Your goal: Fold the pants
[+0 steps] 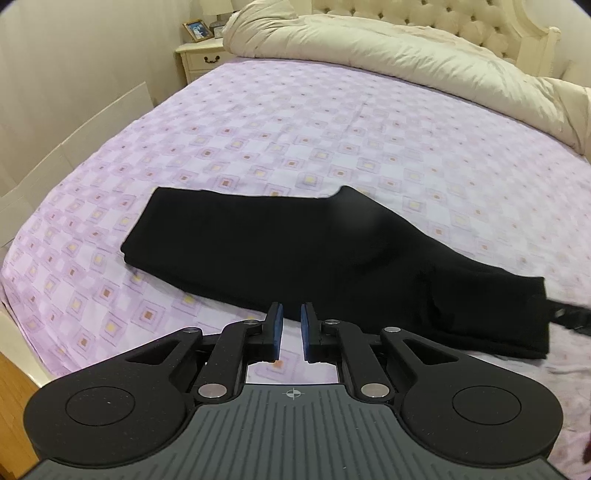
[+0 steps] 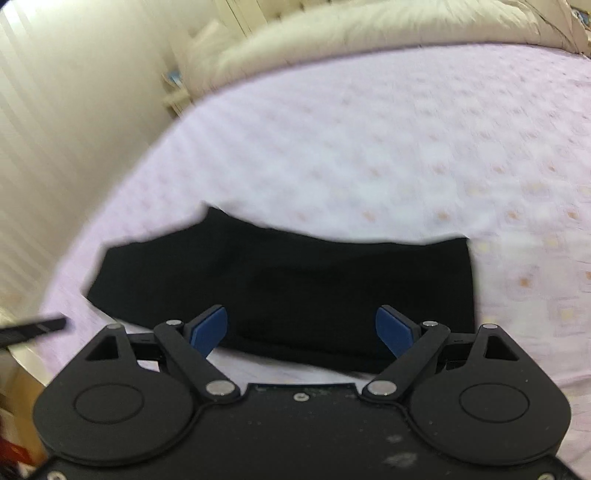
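Observation:
Black pants (image 1: 314, 254) lie folded lengthwise on the purple checked bedsheet (image 1: 280, 133), running from upper left to lower right. My left gripper (image 1: 291, 317) hovers just in front of the pants' near edge, its blue pads a small gap apart with nothing between them. In the blurred right wrist view the pants (image 2: 295, 288) lie straight ahead. My right gripper (image 2: 301, 328) is wide open and empty over their near edge. A dark blurred shape at the right edge of the left wrist view (image 1: 570, 317) may be the right gripper.
A cream duvet (image 1: 388, 48) is bunched along the tufted headboard (image 1: 443, 18). A nightstand (image 1: 201, 59) with a photo frame stands at the far left. Cardboard (image 1: 74, 144) leans beside the bed's left edge. Wood floor (image 1: 14, 398) shows at lower left.

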Demonstrator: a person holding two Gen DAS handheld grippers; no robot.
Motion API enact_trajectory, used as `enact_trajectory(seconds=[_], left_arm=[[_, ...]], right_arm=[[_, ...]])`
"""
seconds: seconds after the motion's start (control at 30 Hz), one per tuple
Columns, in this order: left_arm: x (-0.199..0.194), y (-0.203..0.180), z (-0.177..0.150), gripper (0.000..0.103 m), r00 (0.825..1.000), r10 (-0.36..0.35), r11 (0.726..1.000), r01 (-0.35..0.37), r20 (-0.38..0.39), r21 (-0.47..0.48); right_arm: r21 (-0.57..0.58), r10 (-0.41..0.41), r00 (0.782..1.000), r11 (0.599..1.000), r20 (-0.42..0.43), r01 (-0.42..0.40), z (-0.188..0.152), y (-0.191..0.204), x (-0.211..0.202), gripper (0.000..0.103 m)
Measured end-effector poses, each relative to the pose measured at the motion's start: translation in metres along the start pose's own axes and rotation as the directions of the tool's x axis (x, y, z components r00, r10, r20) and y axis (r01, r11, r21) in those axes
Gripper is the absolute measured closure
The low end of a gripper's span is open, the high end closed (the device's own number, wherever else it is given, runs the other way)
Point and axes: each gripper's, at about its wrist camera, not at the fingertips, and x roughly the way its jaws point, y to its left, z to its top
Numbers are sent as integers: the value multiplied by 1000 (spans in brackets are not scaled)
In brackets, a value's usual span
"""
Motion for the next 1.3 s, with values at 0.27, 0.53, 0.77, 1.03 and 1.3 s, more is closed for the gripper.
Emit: enact_trajectory(seconds=[0.27,0.53,0.77,1.03,1.3], left_arm=[[26,36,16,80,1000,18,998,-19,14,62],[71,93,38,80,998,-28,995,32,-49,96],[111,136,56,80,996,-37,993,46,-82,105],[136,163,63,80,989,-66,992,80,-132,98],[147,174,55,80,975,-114,990,129,-192,65]], right_arm=[[-212,-50,993,975,111,73,12,90,6,8],[-297,-409,900,850,148,435,33,177,68,11],[-210,-365,931,911,-7,356,56,198,137,49],[-29,-324,928,945,-185,325,77,183,212,86],[-55,-348,900,937,-262,346,92,180,271,87]])
